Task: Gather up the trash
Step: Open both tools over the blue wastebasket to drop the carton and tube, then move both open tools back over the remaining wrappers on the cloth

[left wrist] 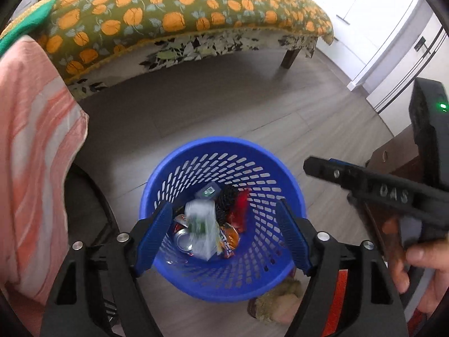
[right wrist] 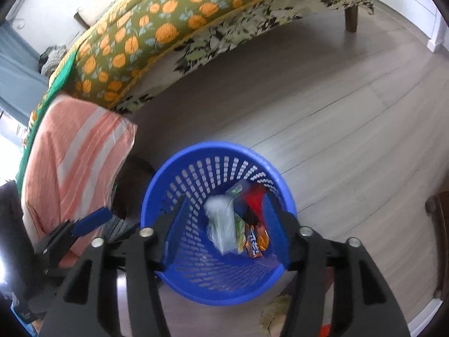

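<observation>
Trash: lying in the bottom of the basket, with a pale carton, a crushed can and wrappers piling together.
Basket: blue, standing on the wood floor near the bed.
Left gripper: hanging released over the basket, grasping nothing.
Right gripper: hanging released above the basket, jaws empty.
</observation>
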Motion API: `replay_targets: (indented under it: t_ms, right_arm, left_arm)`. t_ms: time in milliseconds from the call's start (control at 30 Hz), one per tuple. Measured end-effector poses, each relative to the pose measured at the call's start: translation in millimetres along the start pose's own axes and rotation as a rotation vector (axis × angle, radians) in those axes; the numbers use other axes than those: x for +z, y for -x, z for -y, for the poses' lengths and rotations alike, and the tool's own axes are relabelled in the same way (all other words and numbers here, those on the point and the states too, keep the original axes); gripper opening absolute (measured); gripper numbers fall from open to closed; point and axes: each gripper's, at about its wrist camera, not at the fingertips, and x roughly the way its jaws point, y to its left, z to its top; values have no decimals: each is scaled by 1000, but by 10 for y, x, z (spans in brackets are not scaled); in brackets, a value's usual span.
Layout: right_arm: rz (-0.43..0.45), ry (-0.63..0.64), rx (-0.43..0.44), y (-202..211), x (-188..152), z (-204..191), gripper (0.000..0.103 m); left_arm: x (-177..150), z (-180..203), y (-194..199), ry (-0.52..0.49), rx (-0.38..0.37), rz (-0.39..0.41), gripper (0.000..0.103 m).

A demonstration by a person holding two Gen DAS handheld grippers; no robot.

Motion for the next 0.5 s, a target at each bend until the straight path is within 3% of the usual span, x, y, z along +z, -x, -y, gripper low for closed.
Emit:
replay_targets:
  t_ms: [33, 167, 333, 500]
  right_arm:
    - [18, 3, -13, 55, 5, -18, 75]
    - [88, 16, -42, 281, -29, -144, 87]
    - [185, 84, -53, 559, -93, -515, 88]
    - [303, 263, -91, 806, -281, -1126, 88]
  left_arm:
    - [-18, 3, 102, 3, -7, 12, 77]
    - [-116, 30, 594, -3, -39, 74, 82]
    - [-337, -62, 1302, 23, -82, 146, 84]
    - [-586, -394, 1967, 18, 4, 236, 89]
